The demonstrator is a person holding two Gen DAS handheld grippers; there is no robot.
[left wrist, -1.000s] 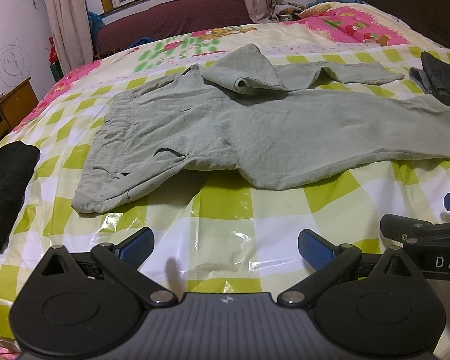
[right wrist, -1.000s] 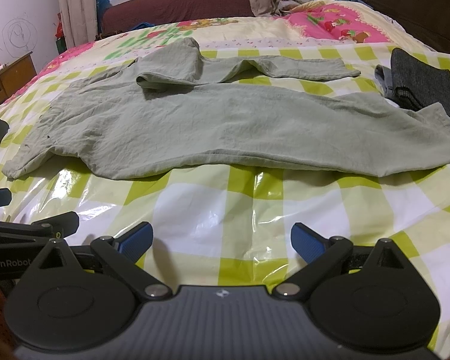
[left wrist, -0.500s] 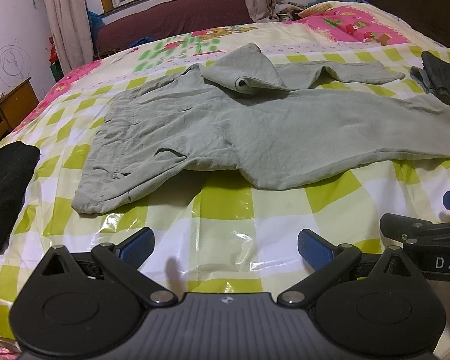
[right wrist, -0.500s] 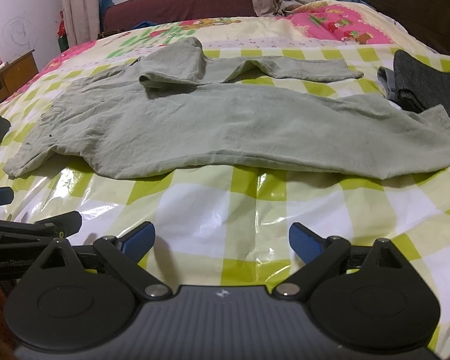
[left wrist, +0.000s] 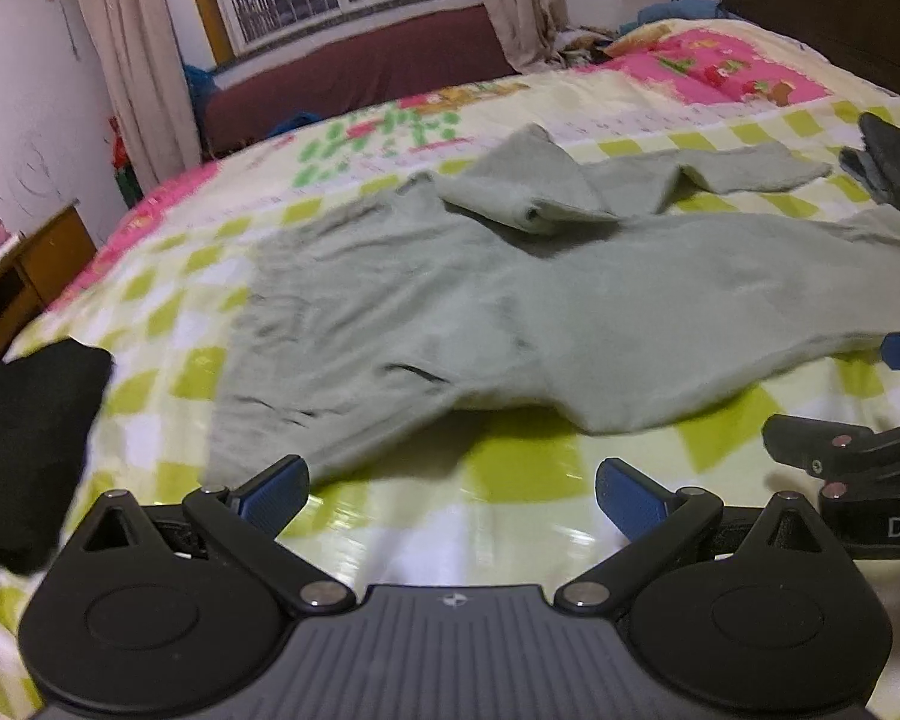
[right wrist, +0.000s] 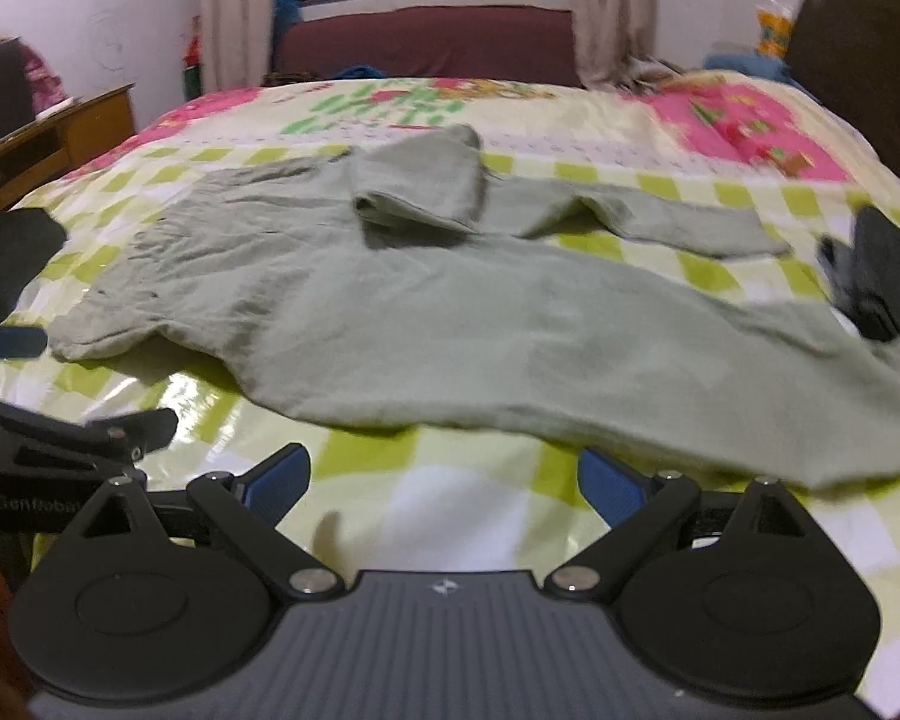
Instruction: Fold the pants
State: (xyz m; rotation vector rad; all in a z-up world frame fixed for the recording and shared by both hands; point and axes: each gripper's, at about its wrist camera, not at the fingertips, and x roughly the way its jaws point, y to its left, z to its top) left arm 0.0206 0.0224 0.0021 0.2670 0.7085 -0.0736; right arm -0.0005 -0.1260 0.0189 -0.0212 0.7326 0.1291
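Grey-green pants [left wrist: 510, 300] lie spread on the checked bed cover, waistband at the left, legs running right. The far leg is crumpled, with a folded-over flap near the middle [right wrist: 420, 192]. The pants also fill the right wrist view [right wrist: 450, 324]. My left gripper [left wrist: 450, 489] is open and empty, just short of the pants' near edge by the waistband. My right gripper [right wrist: 444, 480] is open and empty, just short of the near leg's edge. Each gripper shows at the edge of the other's view.
A black folded garment [left wrist: 30, 444] lies at the left of the bed. A dark grey garment [right wrist: 882, 276] lies at the right, by the leg end. A wooden desk [left wrist: 24, 276] stands left of the bed; a dark headboard [right wrist: 864, 60] at the right.
Both grippers have moved forward toward the pants, so the near edge now sits just beyond the fingertips. The right view has swung left. Both grippers stay open.
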